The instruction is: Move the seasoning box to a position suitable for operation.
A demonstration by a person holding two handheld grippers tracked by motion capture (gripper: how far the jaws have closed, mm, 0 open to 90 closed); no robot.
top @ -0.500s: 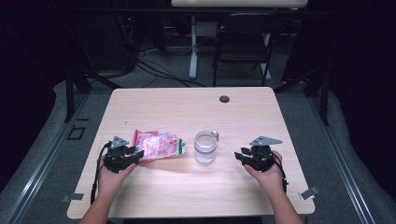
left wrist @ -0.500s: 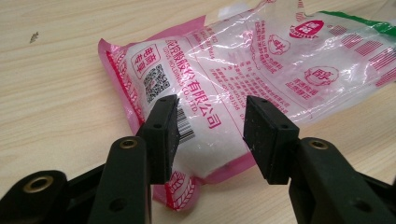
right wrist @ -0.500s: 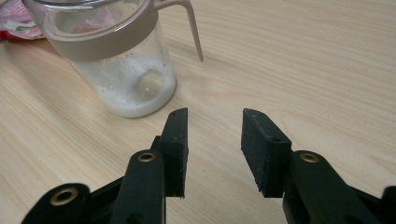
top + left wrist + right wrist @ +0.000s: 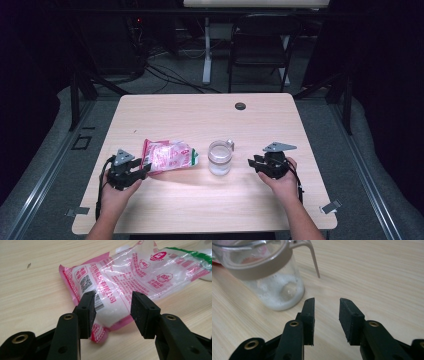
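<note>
A clear plastic bag [image 4: 167, 155] with pink and red print and white contents lies flat on the wooden table [image 4: 200, 120]. My left gripper [image 4: 142, 172] sits at the bag's left end. In the left gripper view the bag [image 4: 130, 277] has its near corner between the jaws of that gripper [image 4: 112, 297], which stand apart without pressing it. A small glass jar [image 4: 220, 157] with a brownish rim and a handle holds some white powder. My right gripper [image 4: 252, 162] rests just right of it. In the right gripper view that gripper [image 4: 327, 301] is open and empty, and the jar [image 4: 269, 277] stands ahead to the left.
A small dark round grommet [image 4: 240, 106] sits near the table's far edge. A black chair [image 4: 260, 45] and cables stand on the floor beyond the table. Bare wood lies between the jar and the near edge.
</note>
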